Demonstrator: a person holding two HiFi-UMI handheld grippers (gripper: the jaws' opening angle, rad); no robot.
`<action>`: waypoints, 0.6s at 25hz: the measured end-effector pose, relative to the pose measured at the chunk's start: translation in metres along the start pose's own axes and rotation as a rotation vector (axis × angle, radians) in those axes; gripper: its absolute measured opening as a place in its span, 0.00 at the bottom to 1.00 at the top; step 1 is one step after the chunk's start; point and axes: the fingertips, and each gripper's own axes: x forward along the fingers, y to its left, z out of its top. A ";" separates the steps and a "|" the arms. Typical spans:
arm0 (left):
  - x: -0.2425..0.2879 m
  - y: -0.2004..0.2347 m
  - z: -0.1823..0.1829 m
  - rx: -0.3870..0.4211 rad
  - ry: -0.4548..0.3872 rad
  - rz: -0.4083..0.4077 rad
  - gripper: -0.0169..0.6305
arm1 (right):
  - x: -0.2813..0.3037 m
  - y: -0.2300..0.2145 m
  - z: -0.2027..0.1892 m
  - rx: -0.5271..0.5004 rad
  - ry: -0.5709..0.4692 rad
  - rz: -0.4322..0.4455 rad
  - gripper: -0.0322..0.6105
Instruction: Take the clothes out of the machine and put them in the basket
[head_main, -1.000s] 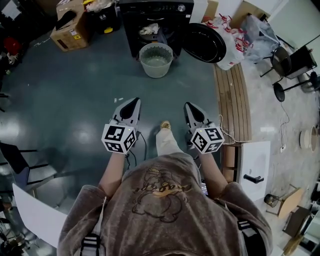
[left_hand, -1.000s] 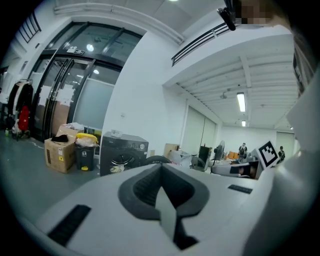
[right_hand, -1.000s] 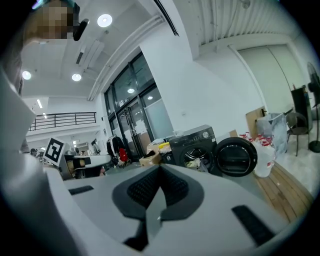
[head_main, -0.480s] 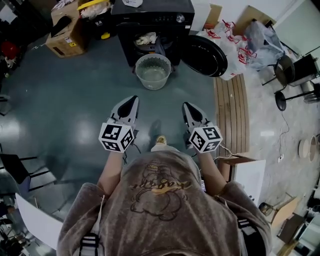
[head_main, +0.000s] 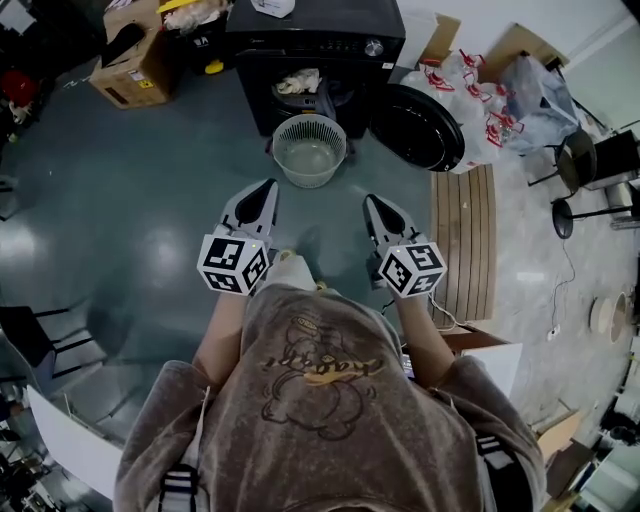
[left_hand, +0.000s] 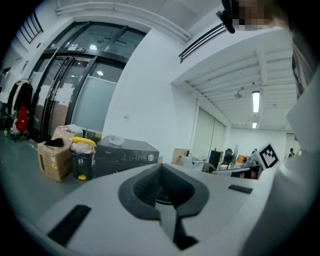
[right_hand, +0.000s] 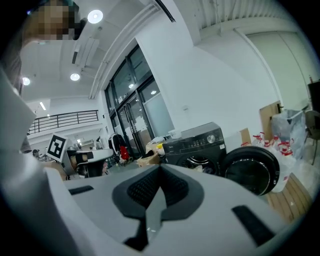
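The black washing machine (head_main: 315, 40) stands at the far end of the floor, its round door (head_main: 417, 112) swung open to the right. Pale clothes (head_main: 298, 82) lie in the drum mouth. A light mesh basket (head_main: 309, 150) sits on the floor right before the machine. My left gripper (head_main: 262, 190) and right gripper (head_main: 372, 205) are held side by side, both shut and empty, a short way before the basket. In the left gripper view the machine (left_hand: 125, 152) shows beyond the closed left gripper (left_hand: 161, 167). The right gripper view shows the machine (right_hand: 197, 145) and door (right_hand: 250, 167) past the closed right gripper (right_hand: 160, 170).
A cardboard box (head_main: 135, 60) and a yellow-lidded bin (head_main: 190, 25) stand left of the machine. White bags (head_main: 475, 95) lie by the door. A wooden bench (head_main: 467, 240) runs along the right. Chairs (head_main: 600, 160) stand further right.
The person has walked forward with both grippers. Machine and basket now lie closer to the grippers. Both grippers stay shut.
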 end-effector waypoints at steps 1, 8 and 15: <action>0.007 0.005 0.001 -0.002 0.001 -0.001 0.03 | 0.007 -0.002 0.002 -0.002 0.002 0.003 0.05; 0.079 0.046 0.006 -0.004 0.010 -0.049 0.03 | 0.075 -0.036 0.028 -0.006 -0.021 -0.037 0.05; 0.163 0.103 0.017 0.007 0.023 -0.083 0.03 | 0.171 -0.072 0.052 -0.031 0.001 -0.031 0.05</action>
